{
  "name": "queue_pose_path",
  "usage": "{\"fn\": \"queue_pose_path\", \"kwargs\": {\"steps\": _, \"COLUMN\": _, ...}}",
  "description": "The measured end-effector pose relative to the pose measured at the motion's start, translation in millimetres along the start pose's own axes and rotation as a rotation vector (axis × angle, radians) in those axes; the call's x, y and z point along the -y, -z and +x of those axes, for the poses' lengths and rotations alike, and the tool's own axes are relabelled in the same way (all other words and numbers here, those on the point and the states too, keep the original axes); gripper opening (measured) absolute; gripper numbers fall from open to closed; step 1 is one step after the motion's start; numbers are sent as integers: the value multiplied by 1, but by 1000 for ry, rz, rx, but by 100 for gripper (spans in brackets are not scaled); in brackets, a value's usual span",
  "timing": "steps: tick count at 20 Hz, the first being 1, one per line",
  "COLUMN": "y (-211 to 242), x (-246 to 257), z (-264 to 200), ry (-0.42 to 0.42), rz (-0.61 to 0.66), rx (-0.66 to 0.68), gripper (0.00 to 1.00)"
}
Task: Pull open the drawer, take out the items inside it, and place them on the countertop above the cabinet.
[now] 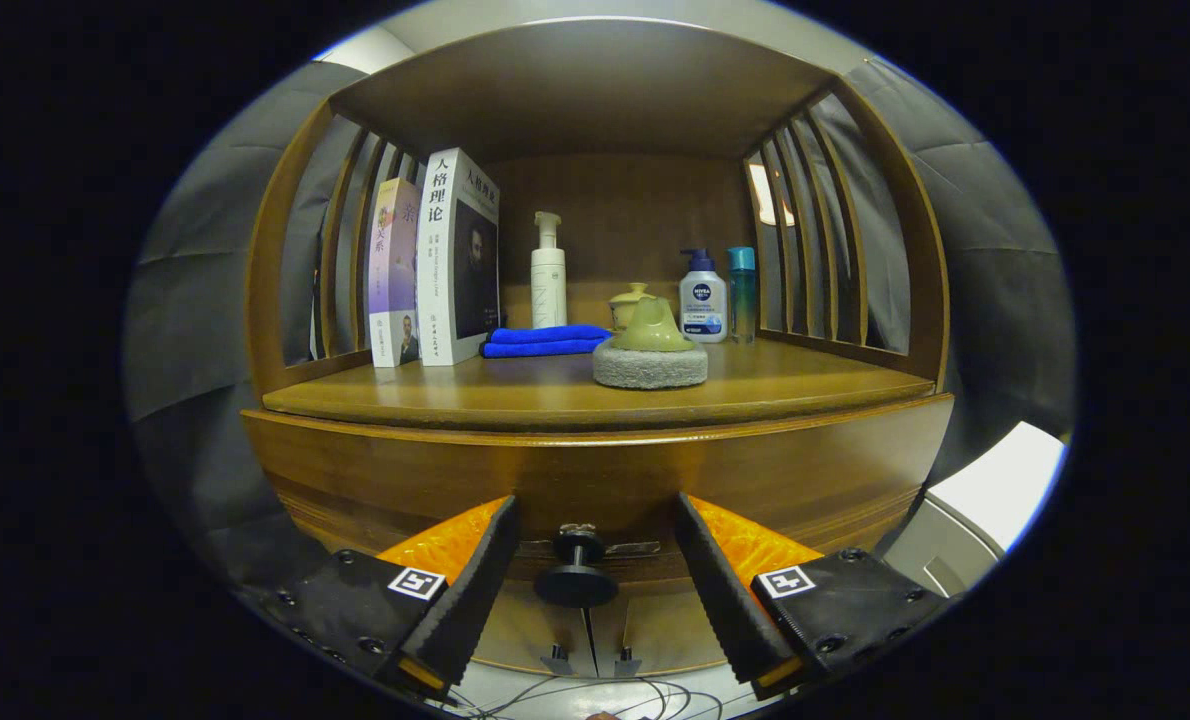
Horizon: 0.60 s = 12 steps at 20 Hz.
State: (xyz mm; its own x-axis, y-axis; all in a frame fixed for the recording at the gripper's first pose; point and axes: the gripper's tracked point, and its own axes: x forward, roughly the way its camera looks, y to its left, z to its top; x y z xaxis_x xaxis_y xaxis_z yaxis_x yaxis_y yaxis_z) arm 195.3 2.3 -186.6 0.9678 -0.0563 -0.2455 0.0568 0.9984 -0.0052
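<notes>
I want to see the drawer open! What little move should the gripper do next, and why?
Probably close the fingers on the round black drawer knob. The gripper is open with the knob sitting between its fingers, untouched, and the drawer front looks shut, so gripping comes before pulling.

The gripper hangs with its fingers spread either side of the drawer knob, neither touching it, on the closed drawer below the countertop, where a scrubbing pad (with its greenish handle) sits before a folded blue cloth, two books and bottles.
</notes>
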Motion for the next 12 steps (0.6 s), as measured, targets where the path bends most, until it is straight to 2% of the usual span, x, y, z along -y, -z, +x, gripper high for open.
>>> {"fn": "queue_pose_path", "kwargs": {"steps": 5, "y": 0, "x": 1, "z": 4, "ry": 17, "rz": -7, "rx": 11, "gripper": 98}}
{"fn": "queue_pose_path", "kwargs": {"steps": 9, "y": 24, "x": 5, "z": 1, "ry": 2, "rz": -19, "rx": -94, "gripper": 98}}
{"fn": "queue_pose_path", "kwargs": {"steps": 12, "y": 5, "x": 8, "z": -19, "ry": 4, "rz": -33, "rx": -30, "gripper": 98}}
